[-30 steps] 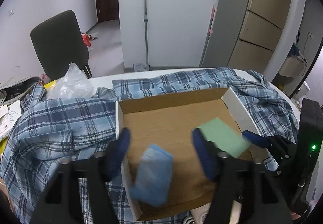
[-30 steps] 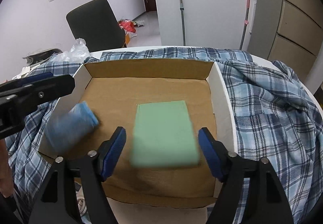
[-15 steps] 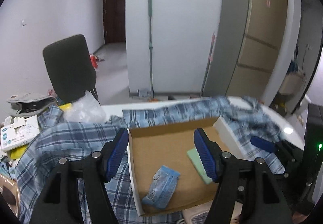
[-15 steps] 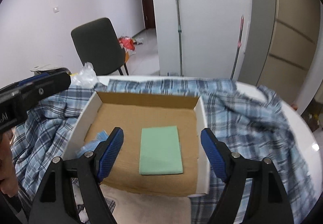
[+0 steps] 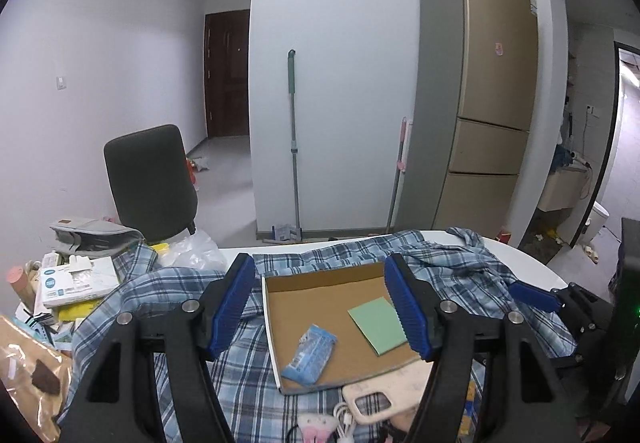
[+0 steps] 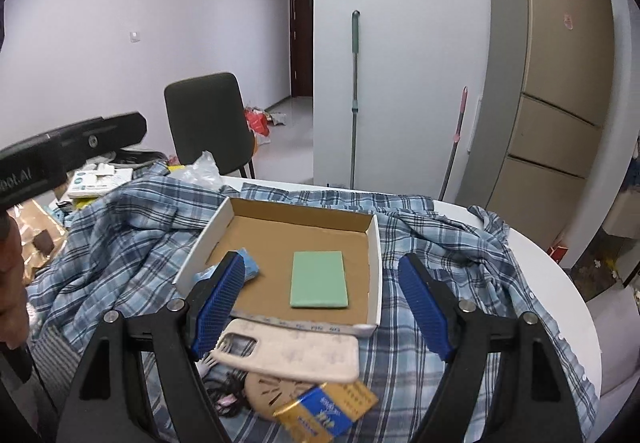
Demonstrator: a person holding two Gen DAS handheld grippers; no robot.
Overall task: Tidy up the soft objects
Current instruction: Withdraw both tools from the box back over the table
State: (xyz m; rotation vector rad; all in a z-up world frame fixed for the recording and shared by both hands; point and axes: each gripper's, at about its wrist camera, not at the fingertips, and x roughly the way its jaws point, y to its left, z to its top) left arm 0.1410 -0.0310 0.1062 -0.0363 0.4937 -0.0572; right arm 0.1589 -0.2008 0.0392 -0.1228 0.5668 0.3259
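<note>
Green pad point(image 6: 319, 279) and blue packet point(image 5: 309, 354) in cardboard box point(image 6: 370, 243), both hand-held grippers point(image 5: 320, 307) point(image 6: 322, 303) agape, empty above.

The left gripper point(image 5: 320, 307) hangs tilted downward, its blue-padded jaws standing apart with nothing pinched between them. The right gripper point(image 6: 322, 303) points down at a similar slant, its jaws spread wide and empty. A hand point(image 6: 12, 275) shows at the right view's left edge.

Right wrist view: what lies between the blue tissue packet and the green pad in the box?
Only bare brown cardboard floor separates packet and pad.
</note>
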